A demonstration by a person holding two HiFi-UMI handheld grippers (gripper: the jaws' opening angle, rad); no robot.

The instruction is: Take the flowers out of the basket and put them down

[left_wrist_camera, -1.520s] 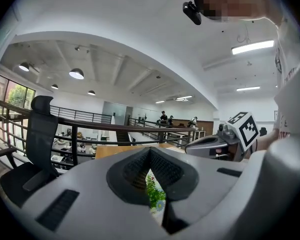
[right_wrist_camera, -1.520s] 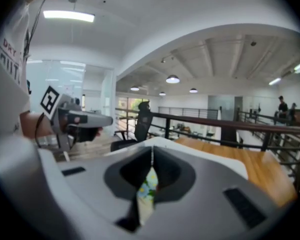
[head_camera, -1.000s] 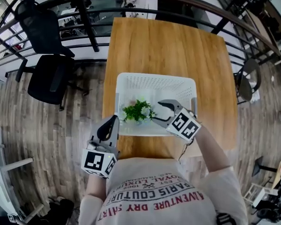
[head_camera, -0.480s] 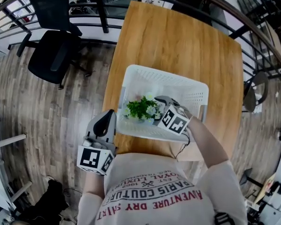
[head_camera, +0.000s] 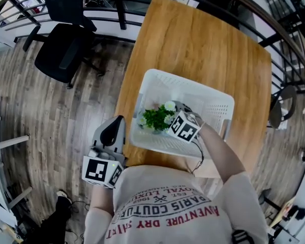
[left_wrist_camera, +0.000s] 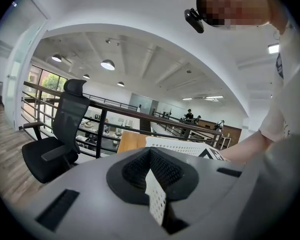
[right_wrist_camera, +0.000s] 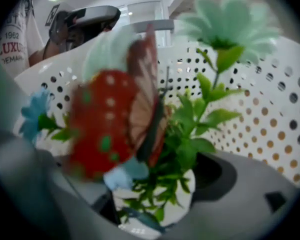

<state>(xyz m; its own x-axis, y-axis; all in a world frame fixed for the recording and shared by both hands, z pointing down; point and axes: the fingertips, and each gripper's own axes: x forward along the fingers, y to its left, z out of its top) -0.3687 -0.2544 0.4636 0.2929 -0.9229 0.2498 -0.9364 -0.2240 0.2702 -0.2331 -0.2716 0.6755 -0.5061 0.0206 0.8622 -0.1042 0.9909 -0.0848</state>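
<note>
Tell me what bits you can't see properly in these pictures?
Right gripper: head view, jaw tips hidden by its marker cube and the flowers.
Red ornament: right gripper view, blurred, too close.
White pot: right gripper view, mostly under leaves.
Basket floor: head view, partly under flowers.

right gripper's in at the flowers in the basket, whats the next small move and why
Probably a short, straight lift with the right gripper. Its jaws look closed on the white pot under the flowers, which sit low inside the basket with perforated walls close around. The left gripper is clamped on the basket's near rim, so the basket should stay down.
</note>
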